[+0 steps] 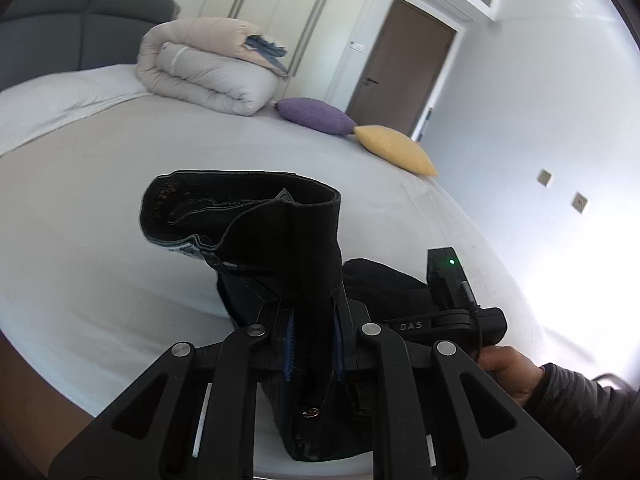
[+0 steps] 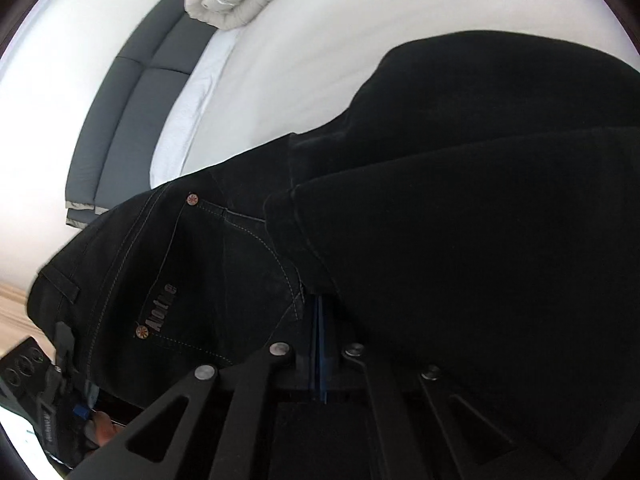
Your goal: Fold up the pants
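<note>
While both grippers hold cloth, the pants [image 1: 276, 236] hang bunched over the bed [image 1: 100, 208] near its front edge, dark denim gathered rather than laid flat. On the left, the left gripper [image 1: 314, 332] is clamped on a thick fold of the fabric, its blue-padded fingers [image 1: 291, 340] pressed against the cloth from either side; the open waistband loop stands up just ahead of it, pointing toward the far side of the bed. A duvet [image 1: 208, 68] lies rolled near the headboard, with a purple cushion [image 1: 316, 116] and a yellow cushion [image 1: 394, 152] along the right edge, all well apart from the pants. To the right, the right gripper [image 2: 320, 344] has its fingers drawn nearly together on a seam by the back pocket, so it too grips the pants [image 2: 440, 240], which drape ahead and to its right.

The long axis of the garment seems to run from one gripper across to the other, with the bulk sagging between them. Judging by that, the next move depends on drawing the two grips apart along this axis to stretch the pants flat; neither hand is clearly nearer the waistband end, though the left looks closer.
</note>
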A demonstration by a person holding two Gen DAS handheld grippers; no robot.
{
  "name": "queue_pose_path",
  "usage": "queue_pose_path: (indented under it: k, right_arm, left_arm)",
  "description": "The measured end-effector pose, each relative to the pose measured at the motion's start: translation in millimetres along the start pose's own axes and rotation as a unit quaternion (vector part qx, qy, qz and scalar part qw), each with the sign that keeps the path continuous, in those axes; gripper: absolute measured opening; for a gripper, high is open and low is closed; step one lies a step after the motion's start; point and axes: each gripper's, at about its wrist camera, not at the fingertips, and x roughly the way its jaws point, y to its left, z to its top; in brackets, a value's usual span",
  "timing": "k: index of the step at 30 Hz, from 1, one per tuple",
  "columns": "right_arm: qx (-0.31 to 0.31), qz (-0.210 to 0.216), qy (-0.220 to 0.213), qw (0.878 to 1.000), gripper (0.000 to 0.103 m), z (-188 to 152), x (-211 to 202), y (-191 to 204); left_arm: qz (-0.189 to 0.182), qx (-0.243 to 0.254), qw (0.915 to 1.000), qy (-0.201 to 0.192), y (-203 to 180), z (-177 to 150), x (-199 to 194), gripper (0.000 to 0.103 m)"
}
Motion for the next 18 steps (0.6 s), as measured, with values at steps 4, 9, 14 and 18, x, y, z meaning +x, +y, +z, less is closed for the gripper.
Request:
queue_pose_path:
  k: [4,9,14,18]
  right_arm:
    - [0.029,0.099,-0.051,0.993,0.056,-15.7,-46.1,-11.7]
    - [0.067,0.196,-0.115,0.971,0.088,-40.6,-130.0,-48.5]
    - [0.102,0.167,-0.154,0.968,0.102,-59.0,-177.8,-91.0]
    - [0.106,0.139,-0.119,0.977,0.102,-67.7,-168.2,-103.1]
  left_arm:
    - [-0.003,0.076,0.9971,0.010,-54.0,17.0,25.3,0.013]
    - [-0.009,0.198,0.9786,0.055,-139.8,-6.5,67.8,0.013]
    - [-0.017,0.307,0.9439,0.121,-217.3,-64.0,129.4,0.013]
    - [-0.014,0.357,0.9234,0.141,-248.2,-101.8,148.0,0.013]
